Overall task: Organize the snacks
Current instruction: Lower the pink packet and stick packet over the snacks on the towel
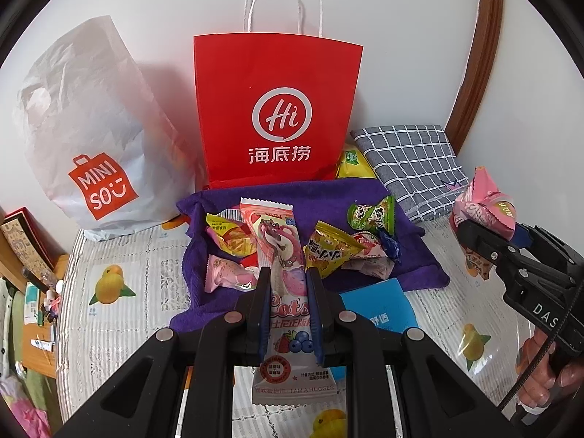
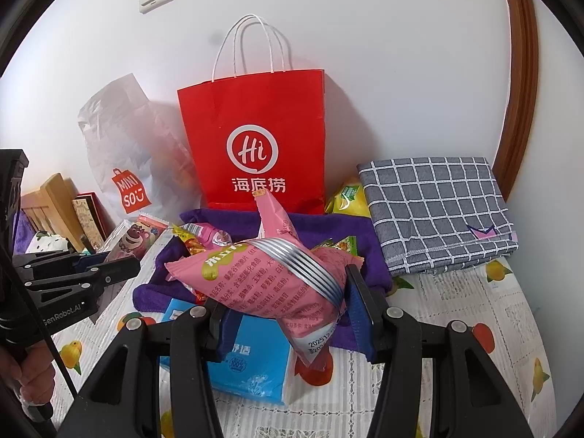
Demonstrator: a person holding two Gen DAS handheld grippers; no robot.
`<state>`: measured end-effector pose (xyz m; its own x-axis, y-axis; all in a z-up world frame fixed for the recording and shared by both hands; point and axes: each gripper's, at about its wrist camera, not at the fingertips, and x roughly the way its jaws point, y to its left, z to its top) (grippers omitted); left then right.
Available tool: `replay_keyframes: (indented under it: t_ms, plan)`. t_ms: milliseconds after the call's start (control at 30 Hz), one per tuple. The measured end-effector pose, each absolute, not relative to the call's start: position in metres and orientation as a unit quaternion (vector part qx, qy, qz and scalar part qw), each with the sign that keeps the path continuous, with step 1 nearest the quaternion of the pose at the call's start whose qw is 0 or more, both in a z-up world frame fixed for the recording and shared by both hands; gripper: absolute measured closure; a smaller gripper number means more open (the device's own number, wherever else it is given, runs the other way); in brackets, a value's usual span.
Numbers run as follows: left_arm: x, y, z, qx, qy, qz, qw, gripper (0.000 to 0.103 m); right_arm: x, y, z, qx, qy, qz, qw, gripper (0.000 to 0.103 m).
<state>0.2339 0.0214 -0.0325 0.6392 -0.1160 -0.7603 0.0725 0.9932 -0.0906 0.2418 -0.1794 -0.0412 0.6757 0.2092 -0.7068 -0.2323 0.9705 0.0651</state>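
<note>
Snacks (image 1: 339,244) are piled on a purple towel (image 1: 412,252) near the red paper bag (image 1: 277,109) on the table (image 1: 120,314). Left gripper (image 1: 288,284) is clamped on a long strawberry-bear packet (image 1: 281,252), right gripper (image 2: 288,292) squeezing a pink puffy snack bag (image 2: 255,284), both lifted.

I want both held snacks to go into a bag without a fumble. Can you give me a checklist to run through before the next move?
1. Left gripper closed on the pink bear snack pack: ok.
2. Right gripper closed on the pink cereal snack bag: ok, held crosswise.
3. Red paper bag upright against the wall: ok.
4. Red bag's mouth open wide enough: cannot tell, only its front shows.
5. Loose snacks resting on the purple towel, none sliding off: ok.
6. Grippers apart from each other: ok.
</note>
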Motion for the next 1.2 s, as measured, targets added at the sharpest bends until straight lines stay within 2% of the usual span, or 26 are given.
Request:
replay_keyframes:
  t_ms: [1200]
  plan:
    - [0.288,0.055,-0.046,-0.052,0.427,-0.037,0.902,0.085,0.301,-0.178,-0.057,-0.027,0.386,0.114,0.915,0.052]
